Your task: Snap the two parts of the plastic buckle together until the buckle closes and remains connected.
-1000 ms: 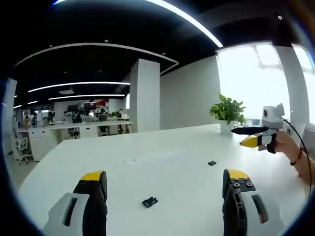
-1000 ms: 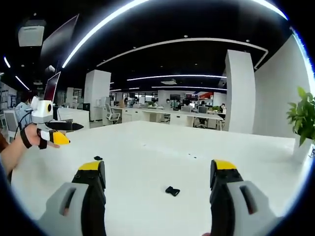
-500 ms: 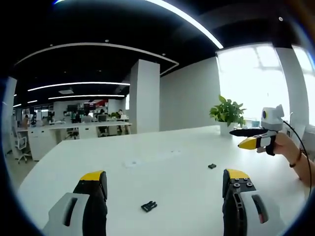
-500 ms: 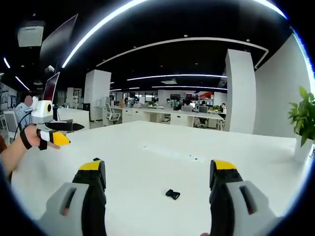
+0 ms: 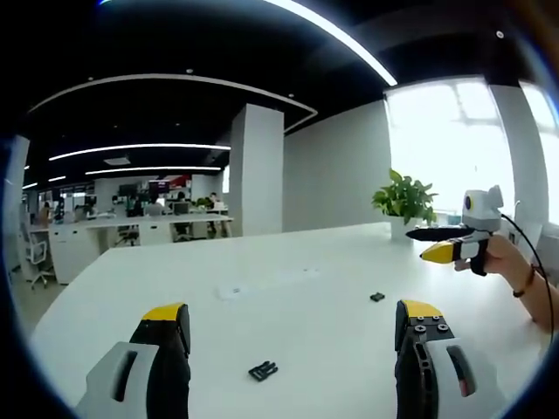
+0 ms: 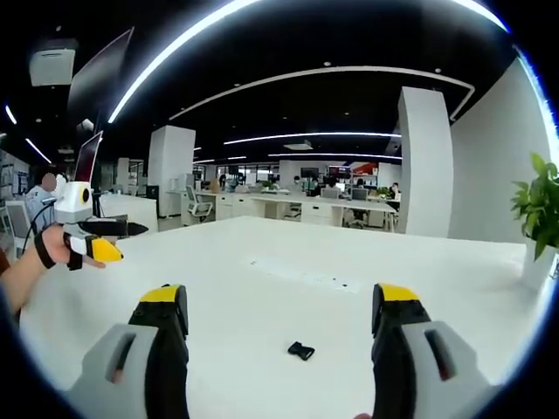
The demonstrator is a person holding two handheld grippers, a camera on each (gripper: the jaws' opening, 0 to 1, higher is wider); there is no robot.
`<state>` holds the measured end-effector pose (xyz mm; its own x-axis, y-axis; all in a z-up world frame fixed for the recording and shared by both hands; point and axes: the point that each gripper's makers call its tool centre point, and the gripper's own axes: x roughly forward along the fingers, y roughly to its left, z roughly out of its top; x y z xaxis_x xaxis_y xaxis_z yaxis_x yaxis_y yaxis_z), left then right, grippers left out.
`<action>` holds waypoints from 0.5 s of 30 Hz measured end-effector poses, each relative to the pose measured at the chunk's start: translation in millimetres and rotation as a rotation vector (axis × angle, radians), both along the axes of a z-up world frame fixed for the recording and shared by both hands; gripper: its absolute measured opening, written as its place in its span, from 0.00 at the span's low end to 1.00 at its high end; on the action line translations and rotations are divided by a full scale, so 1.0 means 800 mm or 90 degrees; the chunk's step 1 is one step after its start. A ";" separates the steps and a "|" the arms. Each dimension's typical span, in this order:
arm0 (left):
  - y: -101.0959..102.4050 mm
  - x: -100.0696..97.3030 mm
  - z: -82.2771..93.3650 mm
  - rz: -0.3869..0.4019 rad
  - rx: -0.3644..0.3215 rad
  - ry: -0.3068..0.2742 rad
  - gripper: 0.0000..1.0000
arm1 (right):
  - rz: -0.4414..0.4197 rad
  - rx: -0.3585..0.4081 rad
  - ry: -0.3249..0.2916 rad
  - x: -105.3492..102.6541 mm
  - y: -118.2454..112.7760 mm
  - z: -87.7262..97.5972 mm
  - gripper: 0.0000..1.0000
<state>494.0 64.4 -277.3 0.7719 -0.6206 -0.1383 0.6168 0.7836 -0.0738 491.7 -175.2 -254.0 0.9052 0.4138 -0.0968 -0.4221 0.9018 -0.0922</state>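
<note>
1. Where the broad white tabletop (image 5: 288, 297) spreads out: open-plan office behind, white square column (image 5: 255, 170), dark ceiling with long light strips, rows of desks far off, a green potted plant (image 5: 403, 199) at the tabletop's far edge by a bright window.
2. Seen from the left gripper view: small black plastic buckle part (image 5: 263, 371) flat on the tabletop, between the two jaws and low in the picture, long axis slanting up toward the right; which end is the prong end, too small to tell.
3. Farther off and to the right: second small black buckle piece (image 5: 376, 297), well apart from the first, lying flat, direction unreadable.
4. From the right gripper view: one black buckle part (image 6: 301, 351) between that view's jaws, long axis roughly across the picture, slightly tilted.
5. Left tool (image 5: 293, 327): yellow-tipped jaws wide apart, holding nothing, touching nothing; also seen in the right gripper view (image 6: 103, 251), carried in a hand (image 6: 52, 249) above the tabletop.
6. Right tool (image 6: 279, 305): jaws likewise spread wide, empty, clear of the buckle; seen from the left gripper view (image 5: 438, 251), raised in a hand near the plant.
</note>
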 end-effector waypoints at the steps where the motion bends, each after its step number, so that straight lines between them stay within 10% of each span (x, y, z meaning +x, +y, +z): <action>1: -0.001 0.001 0.000 0.000 0.000 0.001 1.00 | 0.000 -0.004 0.001 0.001 0.001 0.000 0.88; 15: -0.004 0.007 0.000 0.001 0.001 0.004 1.00 | 0.009 -0.007 -0.002 0.010 0.008 0.008 0.88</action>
